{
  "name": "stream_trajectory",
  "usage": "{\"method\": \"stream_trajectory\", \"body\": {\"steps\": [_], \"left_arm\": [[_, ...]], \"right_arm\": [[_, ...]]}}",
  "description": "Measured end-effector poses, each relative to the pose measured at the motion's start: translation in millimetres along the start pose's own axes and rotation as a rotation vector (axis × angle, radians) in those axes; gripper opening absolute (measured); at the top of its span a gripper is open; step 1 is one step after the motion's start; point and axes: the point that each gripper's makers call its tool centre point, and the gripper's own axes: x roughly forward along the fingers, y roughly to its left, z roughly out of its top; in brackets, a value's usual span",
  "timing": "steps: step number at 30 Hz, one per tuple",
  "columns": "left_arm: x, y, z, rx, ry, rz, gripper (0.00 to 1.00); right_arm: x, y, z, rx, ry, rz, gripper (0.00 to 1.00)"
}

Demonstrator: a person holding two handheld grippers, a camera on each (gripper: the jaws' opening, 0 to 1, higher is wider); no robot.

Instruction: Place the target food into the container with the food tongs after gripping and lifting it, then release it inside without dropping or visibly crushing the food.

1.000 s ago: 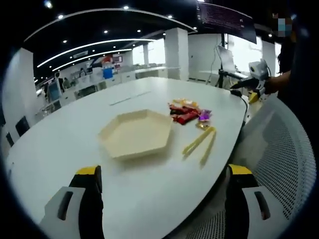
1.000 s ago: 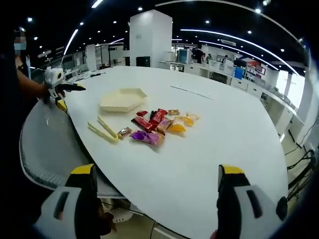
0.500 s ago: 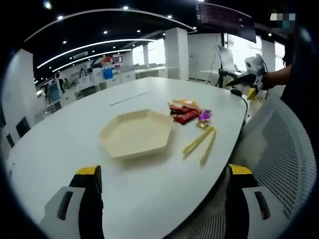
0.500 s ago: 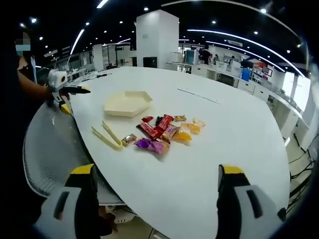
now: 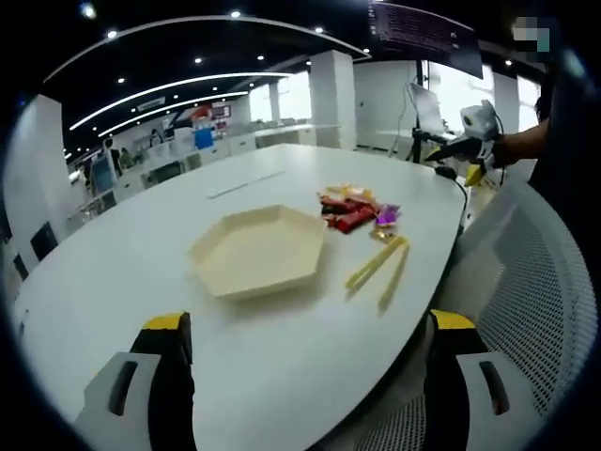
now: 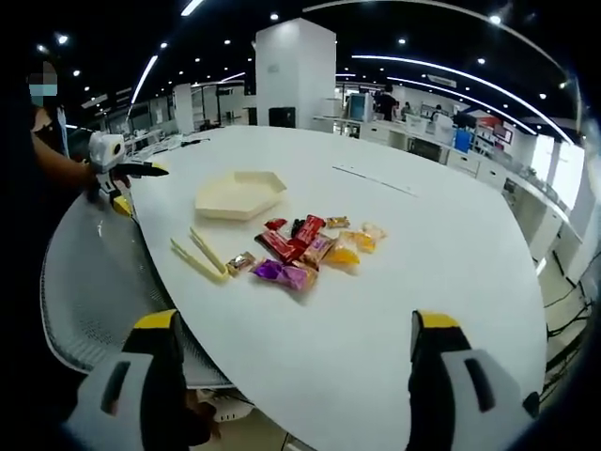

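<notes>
Both claws spread, empty: left claw (image 5: 305,376), right claw (image 6: 291,376). Tongs (image 6: 198,256) lie on tabletop (image 6: 451,272) between tray (image 6: 239,194) and snacks (image 6: 310,249).

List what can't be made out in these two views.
- Snack wrappers, right gripper view: print too small to read.
- Same pile, left gripper view: packets overlap, so the count is unclear.
- Tongs: too small to tell whether the tips touch.
- Tray, right gripper view: rim hides the near part of the floor.

We see a cream hexagonal tray (image 5: 257,251), pale yellow tongs (image 5: 379,268), red, purple and orange snack packets (image 6: 302,249) on our white table (image 6: 423,254).
</notes>
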Motion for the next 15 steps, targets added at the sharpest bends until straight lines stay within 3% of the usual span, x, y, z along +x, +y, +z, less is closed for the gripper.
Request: {"method": "stream_trajectory", "body": {"steps": [15], "left_arm": [[1.7,-3.1,0.0,0.022,0.012,-0.017,1.00]], "right_arm": [[2.0,0.7,-0.4,0.009,-0.005,0.003,1.00]]}}
